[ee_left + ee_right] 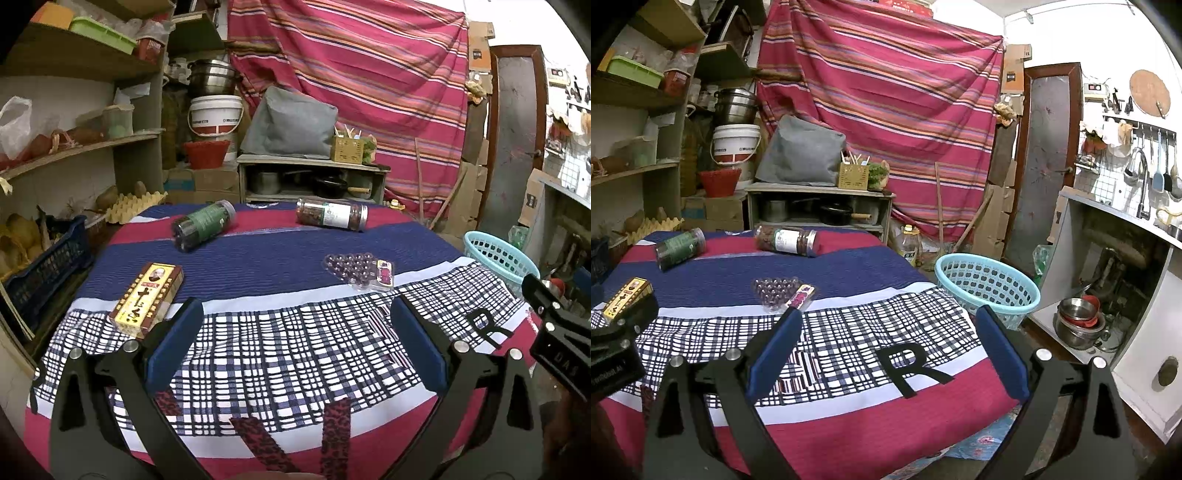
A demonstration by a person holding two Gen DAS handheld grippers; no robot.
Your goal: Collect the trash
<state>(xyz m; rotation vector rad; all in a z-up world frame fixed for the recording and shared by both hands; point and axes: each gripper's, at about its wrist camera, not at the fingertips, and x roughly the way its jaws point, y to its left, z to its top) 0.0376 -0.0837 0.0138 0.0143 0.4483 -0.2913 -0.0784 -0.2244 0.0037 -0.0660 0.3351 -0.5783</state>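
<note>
On the cloth-covered table lie a yellow-brown carton at the left, a dark jar with a green label, a clear jar with a white label, and a clear blister tray. My left gripper is open and empty above the checked part of the cloth, with the carton beside its left finger. My right gripper is open and empty over the table's right corner. The blister tray lies just beyond its left finger. The right wrist view also shows the carton and both jars.
A light blue basket stands on the floor right of the table. Shelves and a dark blue crate line the left side. A low cabinet with pots stands behind. A white counter with metal bowls is at the right.
</note>
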